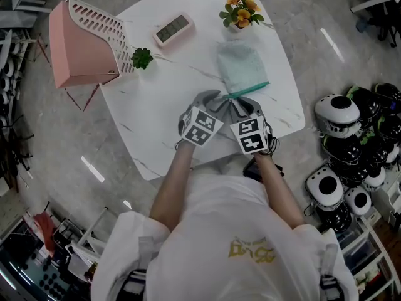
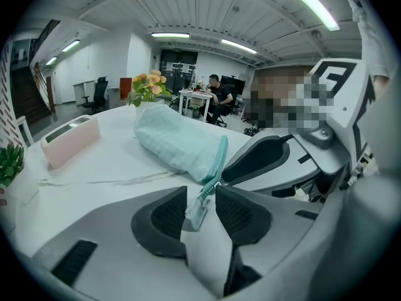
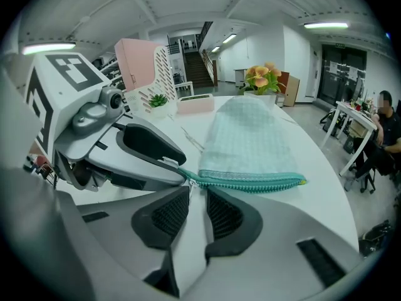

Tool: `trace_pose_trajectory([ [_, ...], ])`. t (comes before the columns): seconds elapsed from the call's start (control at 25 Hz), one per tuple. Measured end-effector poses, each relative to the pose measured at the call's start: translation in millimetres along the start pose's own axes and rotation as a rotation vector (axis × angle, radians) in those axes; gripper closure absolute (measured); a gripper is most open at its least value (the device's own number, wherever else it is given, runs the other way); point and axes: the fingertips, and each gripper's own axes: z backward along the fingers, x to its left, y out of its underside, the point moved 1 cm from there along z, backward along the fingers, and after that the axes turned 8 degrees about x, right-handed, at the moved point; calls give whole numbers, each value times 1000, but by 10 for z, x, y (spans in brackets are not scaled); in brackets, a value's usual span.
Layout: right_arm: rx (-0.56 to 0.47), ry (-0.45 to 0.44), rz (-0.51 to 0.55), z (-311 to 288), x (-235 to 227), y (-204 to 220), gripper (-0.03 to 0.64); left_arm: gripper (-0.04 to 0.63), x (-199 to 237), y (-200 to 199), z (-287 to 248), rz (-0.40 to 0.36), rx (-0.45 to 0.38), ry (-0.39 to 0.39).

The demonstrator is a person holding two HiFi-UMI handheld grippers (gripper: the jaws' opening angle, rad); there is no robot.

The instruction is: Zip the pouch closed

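A pale teal pouch (image 1: pixel 241 68) lies on the white table (image 1: pixel 156 105), its darker teal zip (image 1: pixel 249 90) along the near edge. Both grippers meet at the zip's left end. In the left gripper view the pouch (image 2: pixel 178 143) lies ahead, and the zip's end tab (image 2: pixel 195 211) stands between the pads of my left gripper (image 2: pixel 200 202), leaning on the left pad with a gap on the right. In the right gripper view the zip (image 3: pixel 250 182) runs off to the right, and its small pull (image 3: pixel 190 182) sits at the mouth of my right gripper (image 3: pixel 193 196), whose pads stand narrowly apart.
A pink slotted rack (image 1: pixel 84 42), a small green plant (image 1: pixel 142 58), a pink clock (image 1: pixel 172 29) and a flower pot (image 1: pixel 241 11) stand at the table's far side. Black-and-white helmets (image 1: pixel 351 143) lie on the floor to the right. The table's near edge runs just below the grippers.
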Motion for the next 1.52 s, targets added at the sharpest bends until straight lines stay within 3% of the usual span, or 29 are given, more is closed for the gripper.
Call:
trace_pose_trajectory([
  [0.2, 2, 8, 34, 4, -1, -12, 550, 505, -20, 14, -6, -50, 16, -2],
  [0.44, 2, 22, 89, -24, 68, -22, 597, 535, -39, 30, -22, -93, 22, 1],
  [0.68, 11, 21, 106, -39, 76, -16, 598, 511, -30, 22, -18, -60, 5, 24],
  [0.8, 18, 23, 113, -37, 73, -19, 600, 555, -45, 23, -18, -72, 16, 20],
  [1.52, 25, 16, 124, -1, 46, -22, 600, 558, -45, 19, -7, -46, 24, 45],
])
